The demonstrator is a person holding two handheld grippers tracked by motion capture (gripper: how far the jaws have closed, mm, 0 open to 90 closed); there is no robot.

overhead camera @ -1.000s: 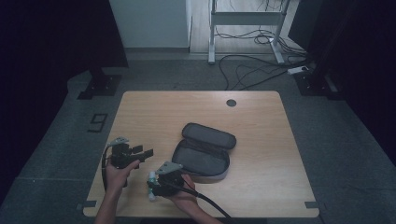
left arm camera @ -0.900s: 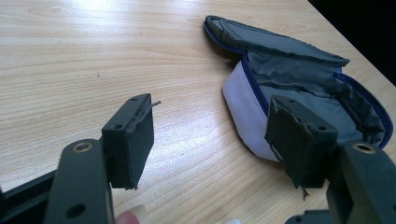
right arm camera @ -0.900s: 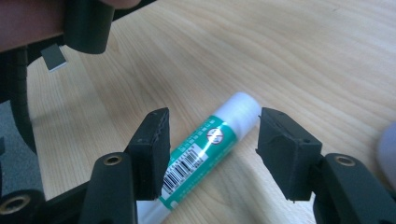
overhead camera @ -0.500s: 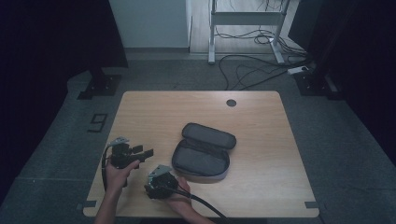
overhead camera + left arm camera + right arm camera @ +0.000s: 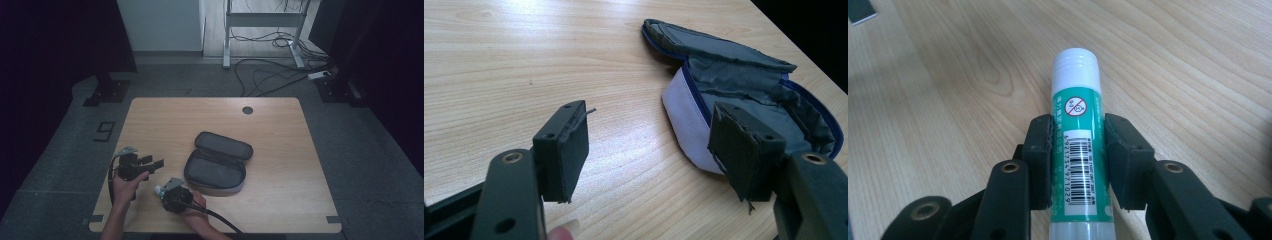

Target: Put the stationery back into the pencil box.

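Observation:
A green glue stick with a white cap and a barcode label lies along the wooden table near its front edge. My right gripper has just been closing; both pads now press on the stick's sides. In the high view the right gripper sits left of the grey pencil case, which lies unzipped with its lid folded back. Farther left, my left gripper stands open and points toward the case. In the left gripper view the left gripper holds nothing, and the case shows its grey lining.
A round cable hole is near the table's far edge. The right gripper's black cable trails off the front edge. Beyond the table stand a white desk frame and loose cables on the floor.
My right gripper has shifted slightly left, away from the case, toward the front edge. The left hand has stayed where it was.

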